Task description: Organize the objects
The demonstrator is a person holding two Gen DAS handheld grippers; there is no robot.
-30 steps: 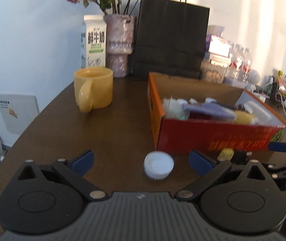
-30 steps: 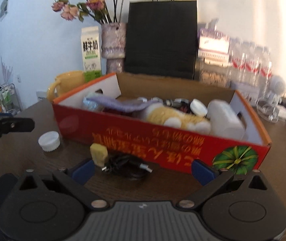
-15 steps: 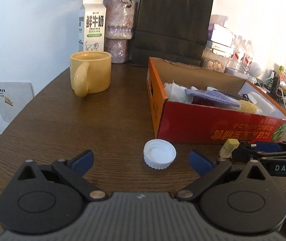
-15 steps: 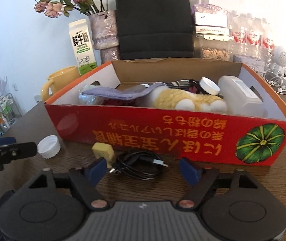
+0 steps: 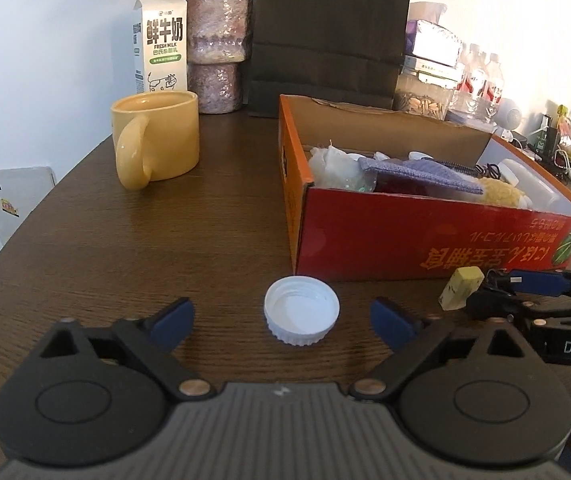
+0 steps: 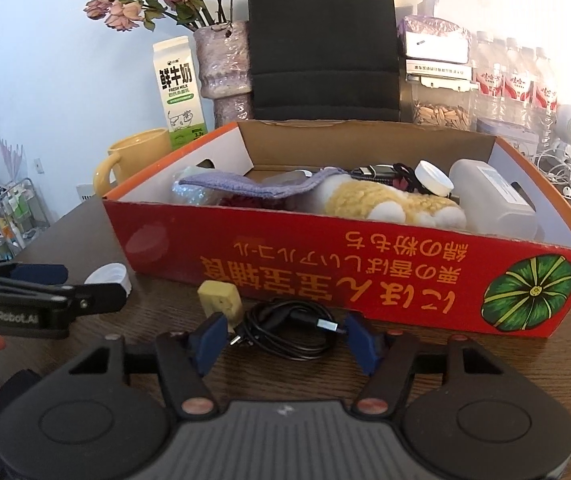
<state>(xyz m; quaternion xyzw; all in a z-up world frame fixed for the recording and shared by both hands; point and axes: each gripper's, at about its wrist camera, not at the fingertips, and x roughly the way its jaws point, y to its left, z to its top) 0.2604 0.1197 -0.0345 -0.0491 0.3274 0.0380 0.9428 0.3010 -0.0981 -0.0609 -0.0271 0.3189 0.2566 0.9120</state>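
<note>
A white bottle cap [image 5: 301, 312] lies upside down on the brown table, between the blue fingers of my left gripper [image 5: 283, 320]. Its jaws are closing and stand clear of the cap on both sides. A coiled black USB cable [image 6: 289, 328] lies in front of the red cardboard box [image 6: 325, 256], between the pads of my right gripper [image 6: 285, 340]. These jaws are closing too and are almost at the coil's ends. A small yellow block [image 6: 221, 302] sits just left of the cable. The box [image 5: 405, 240] holds a plush toy, a purple cloth, a plastic bottle and other items.
A yellow mug [image 5: 155, 140], a milk carton [image 5: 161, 40], a vase [image 5: 217, 48] and a black paper bag [image 5: 325, 32] stand behind. Water bottles [image 6: 517, 80] and cables crowd the far right. The table's curved edge runs along the left. The left gripper [image 6: 93, 286] shows in the right wrist view.
Both pairs of jaws have narrowed, the right far more, around the cable. My left gripper has moved forward and down, so the cap sits closer between its fingers.
</note>
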